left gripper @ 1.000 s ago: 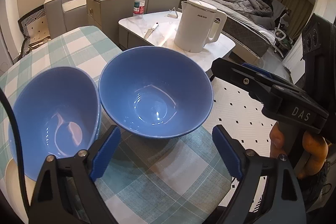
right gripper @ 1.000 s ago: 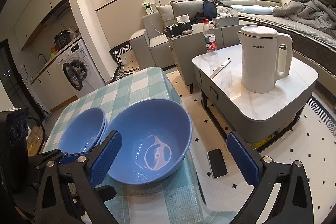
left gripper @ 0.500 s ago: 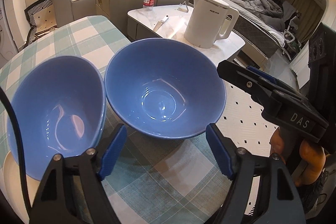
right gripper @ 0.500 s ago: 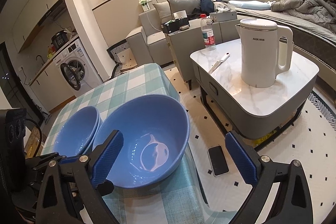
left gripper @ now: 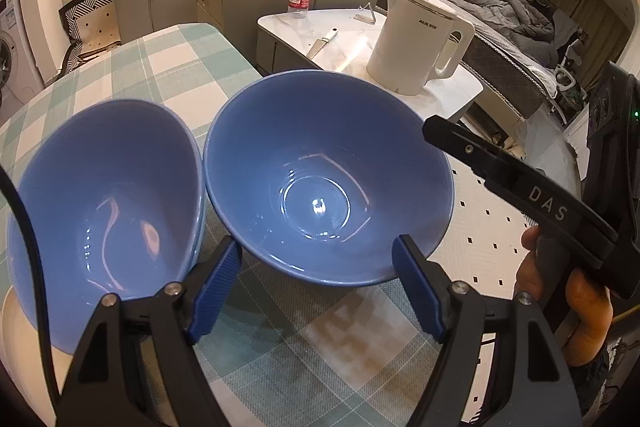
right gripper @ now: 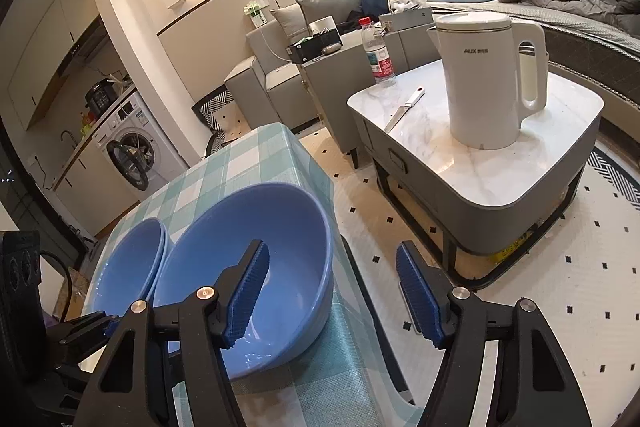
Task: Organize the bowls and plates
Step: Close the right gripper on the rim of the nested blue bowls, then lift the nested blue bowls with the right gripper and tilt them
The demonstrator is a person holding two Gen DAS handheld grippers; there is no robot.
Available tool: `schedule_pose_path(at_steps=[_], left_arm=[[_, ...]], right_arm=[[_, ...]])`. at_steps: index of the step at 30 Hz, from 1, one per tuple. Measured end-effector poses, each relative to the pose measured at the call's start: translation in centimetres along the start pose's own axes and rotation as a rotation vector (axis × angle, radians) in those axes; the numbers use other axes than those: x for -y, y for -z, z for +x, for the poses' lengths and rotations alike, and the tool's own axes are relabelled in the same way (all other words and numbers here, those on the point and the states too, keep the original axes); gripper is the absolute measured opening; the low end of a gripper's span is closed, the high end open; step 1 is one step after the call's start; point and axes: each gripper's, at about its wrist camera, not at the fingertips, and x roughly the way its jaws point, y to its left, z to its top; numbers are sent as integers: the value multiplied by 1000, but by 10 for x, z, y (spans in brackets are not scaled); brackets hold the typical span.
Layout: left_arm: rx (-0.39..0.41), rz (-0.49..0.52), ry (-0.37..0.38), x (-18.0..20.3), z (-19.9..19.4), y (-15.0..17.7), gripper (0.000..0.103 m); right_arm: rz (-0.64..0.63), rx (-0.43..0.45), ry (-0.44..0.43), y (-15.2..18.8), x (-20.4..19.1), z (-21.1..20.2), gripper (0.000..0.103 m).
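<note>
Checked teal-and-white tablecloth [left gripper: 168, 67] carries two glossy blue bowls side by side [left gripper: 328, 179] [left gripper: 104, 203]. Left gripper [left gripper: 316, 275] gapes wide around the right bowl's near rim; right gripper [right gripper: 332, 291], marked "DAS", straddles its edge, spread. White kettle [right gripper: 484, 83] reads "AUX".

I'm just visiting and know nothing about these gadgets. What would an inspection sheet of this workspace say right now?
Surface: table under a teal-and-white checked cloth.
Job's things: large blue glazed bowl upright near the table's edge; beside it, blue bowls that look nested. No plates seen.
Clutter: nothing seen on the cloth.
Grippers: left gripper open, fingers either side of the large bowl's near rim; right gripper open, one finger over the bowl, the other outside.
Cables: black cable along the left view's edge.
Surroundings: white electric kettle, knife and plastic water bottle on a marble side table; washing machine.
</note>
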Motion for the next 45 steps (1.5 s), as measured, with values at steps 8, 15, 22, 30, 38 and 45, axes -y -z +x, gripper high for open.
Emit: schedule_pose_path(at_steps=[8, 15, 22, 30, 38, 45], left_arm=[[5, 3, -7, 0, 4, -2, 77], [14, 8, -9, 1, 6, -4, 77], [27, 15, -17, 0, 7, -5, 73], [36, 23, -36, -2, 7, -5, 63], [37, 32, -42, -3, 7, -5, 62], [40, 34, -39, -3, 6, -5, 61]], right_arm=[[16, -14, -3, 3, -2, 14, 48], [-2, -27, -6, 6, -7, 20, 42], [-26, -29, -4, 7, -11, 23, 31], [-56, -31, 9, 9, -13, 25, 30], [-78, -29, 16, 10, -16, 23, 30], [-96, -13, 14, 10, -19, 15, 30]])
